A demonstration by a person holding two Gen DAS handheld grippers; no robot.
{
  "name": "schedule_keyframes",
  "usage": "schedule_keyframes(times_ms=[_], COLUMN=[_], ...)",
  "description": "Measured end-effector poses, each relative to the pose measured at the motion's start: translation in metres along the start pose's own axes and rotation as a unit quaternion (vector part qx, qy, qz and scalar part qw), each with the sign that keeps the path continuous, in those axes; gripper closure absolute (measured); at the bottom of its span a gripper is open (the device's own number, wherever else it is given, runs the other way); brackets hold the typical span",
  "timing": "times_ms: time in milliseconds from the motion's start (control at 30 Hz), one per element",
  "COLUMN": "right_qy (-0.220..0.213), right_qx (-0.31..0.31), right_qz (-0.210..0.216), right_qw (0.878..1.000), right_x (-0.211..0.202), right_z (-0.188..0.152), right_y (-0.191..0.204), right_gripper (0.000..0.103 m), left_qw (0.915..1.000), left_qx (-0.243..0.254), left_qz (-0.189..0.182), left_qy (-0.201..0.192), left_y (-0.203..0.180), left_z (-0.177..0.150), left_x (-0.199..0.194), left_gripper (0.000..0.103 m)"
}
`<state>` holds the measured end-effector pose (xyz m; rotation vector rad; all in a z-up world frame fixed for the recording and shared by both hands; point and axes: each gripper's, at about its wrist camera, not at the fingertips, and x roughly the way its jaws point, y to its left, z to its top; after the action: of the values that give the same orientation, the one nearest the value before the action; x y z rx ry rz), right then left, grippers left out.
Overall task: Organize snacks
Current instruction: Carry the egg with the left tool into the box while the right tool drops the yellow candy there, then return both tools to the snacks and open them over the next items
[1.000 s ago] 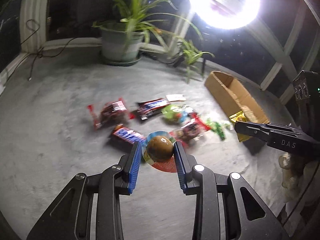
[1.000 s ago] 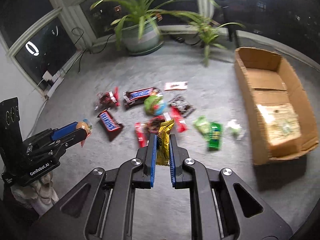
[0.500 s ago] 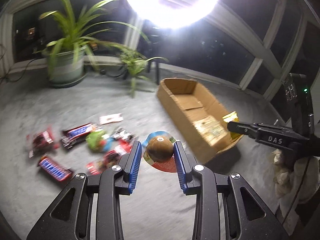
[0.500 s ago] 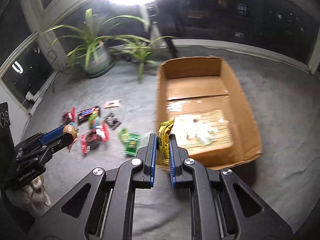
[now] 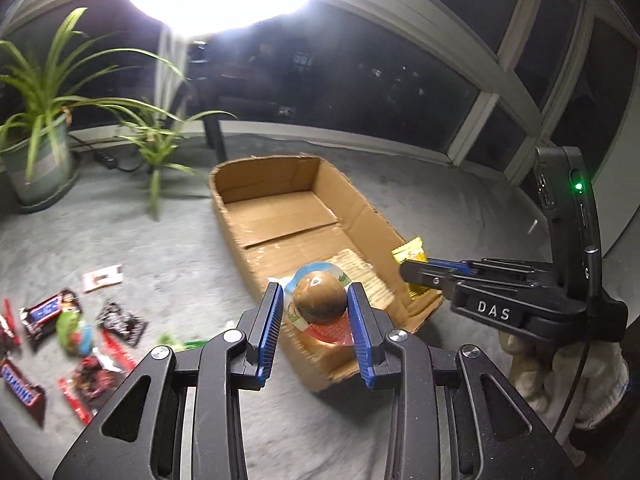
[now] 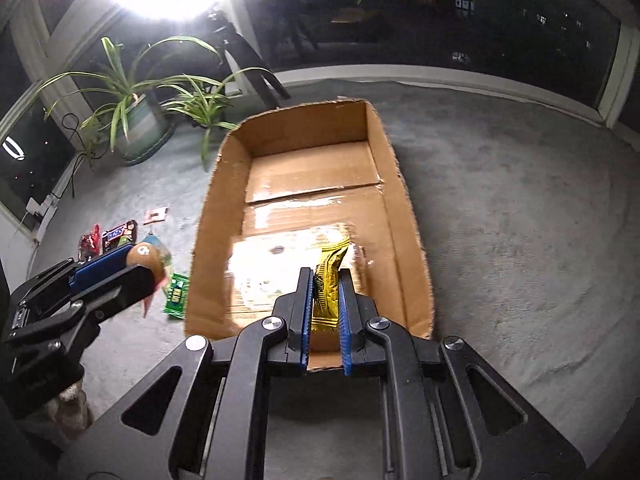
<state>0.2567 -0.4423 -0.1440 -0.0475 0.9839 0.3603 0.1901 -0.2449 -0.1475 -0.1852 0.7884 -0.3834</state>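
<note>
Grey carpet (image 6: 500, 220); cardboard box (image 6: 384, 148) near dark windows (image 5: 400, 72).

grey carpet (image 6: 500, 220) | cardboard box (image 6: 404, 184) | loose snacks (image 5: 80, 336) | potted plant (image 5: 36, 160)

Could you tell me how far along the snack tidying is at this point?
Early: the cardboard box shows no loose snacks yet. In hand: the left gripper clamps a round brown snack, the right gripper a yellow packet, both at the box. Left: candy bars and packets on the carpet.
</note>
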Motion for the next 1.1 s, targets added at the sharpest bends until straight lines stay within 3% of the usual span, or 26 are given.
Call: schedule_keyframes(times_ms=[300, 367, 433, 633, 933, 1100], right_qy=[0.004, 0.002, -0.002, -0.011, -0.044, -0.052], right_qx=[0.005, 0.006, 0.008, 0.016, 0.031, 0.029], right_qz=[0.003, 0.001, -0.002, 0.002, 0.022, 0.037], right_qw=[1.0, 1.0, 1.0, 1.0, 0.998, 0.998], right_x=[0.008, 0.007, 0.005, -0.005, -0.034, -0.045], right_z=[0.001, 0.001, 0.0, 0.0, -0.006, -0.014], right_y=[-0.01, -0.011, -0.011, -0.01, 0.011, 0.041], right_gripper=[0.091, 0.087, 0.074, 0.072, 0.064, 0.064], left_qw=[0.9999, 0.9999, 0.9999, 1.0, 1.0, 0.9999], left_qx=[0.006, 0.006, 0.005, 0.002, 0.004, -0.003], left_qz=[-0.002, -0.001, 0.001, 0.004, 0.0, -0.002], left_qy=[0.014, 0.015, 0.015, 0.007, -0.007, -0.014], left_y=[-0.012, -0.013, -0.012, -0.009, -0.003, 0.021], left_z=[0.004, 0.003, 0.003, 0.005, -0.005, -0.017], left_x=[0.02, 0.021, 0.022, 0.017, -0.018, -0.053], left_gripper=[0.07, 0.07, 0.066, 0.066, 0.066, 0.066])
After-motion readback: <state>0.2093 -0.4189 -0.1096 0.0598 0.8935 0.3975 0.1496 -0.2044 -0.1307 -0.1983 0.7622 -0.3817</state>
